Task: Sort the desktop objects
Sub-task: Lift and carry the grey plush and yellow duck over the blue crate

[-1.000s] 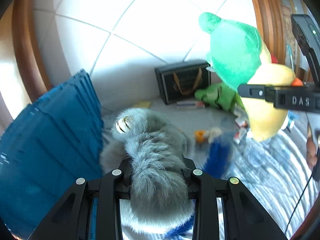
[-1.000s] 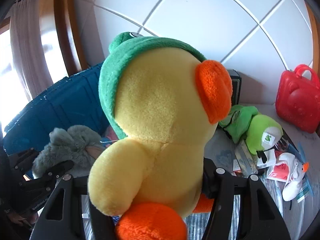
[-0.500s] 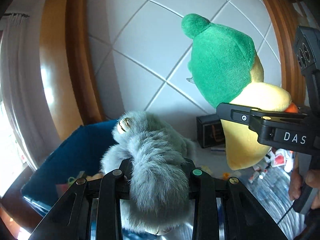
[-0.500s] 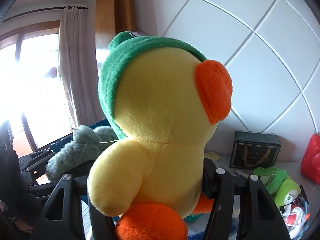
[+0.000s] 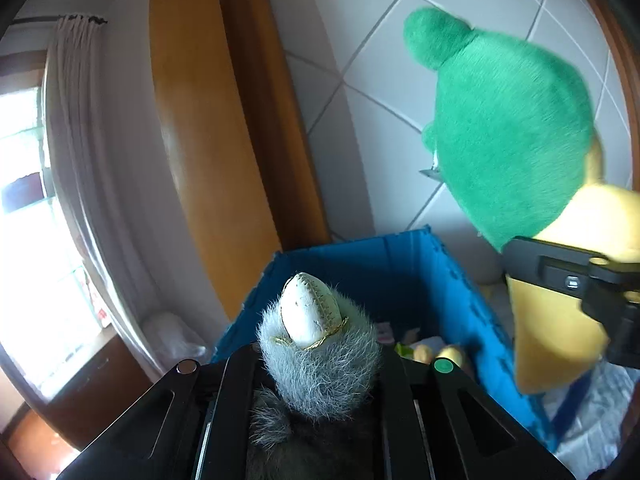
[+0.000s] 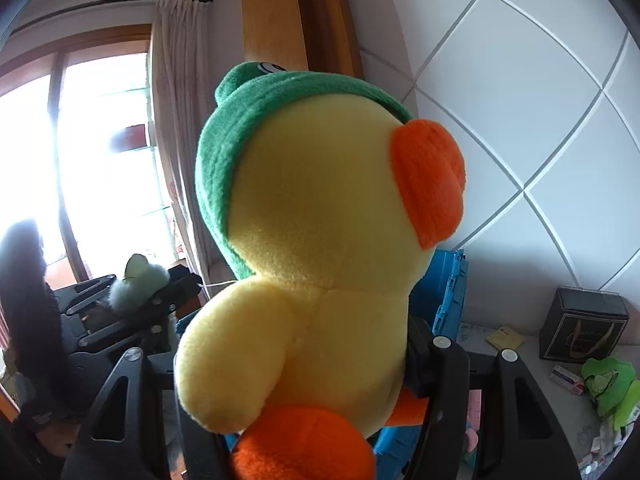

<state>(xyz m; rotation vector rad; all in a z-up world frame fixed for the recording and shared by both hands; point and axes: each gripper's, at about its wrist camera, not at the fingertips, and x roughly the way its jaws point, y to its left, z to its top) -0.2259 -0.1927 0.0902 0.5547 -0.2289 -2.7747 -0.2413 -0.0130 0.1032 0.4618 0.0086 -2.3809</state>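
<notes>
Up close on my right wrist cam, the yellow duck plush hogs the frame, clamped in the right gripper; its face is hidden. Left cam shows what that one can't: blue bin interior, and the left gripper closing on the grey furry toy, body cut off.

Black plastic tongs, triangular cut-outs, silver screws, one green dot
</notes>
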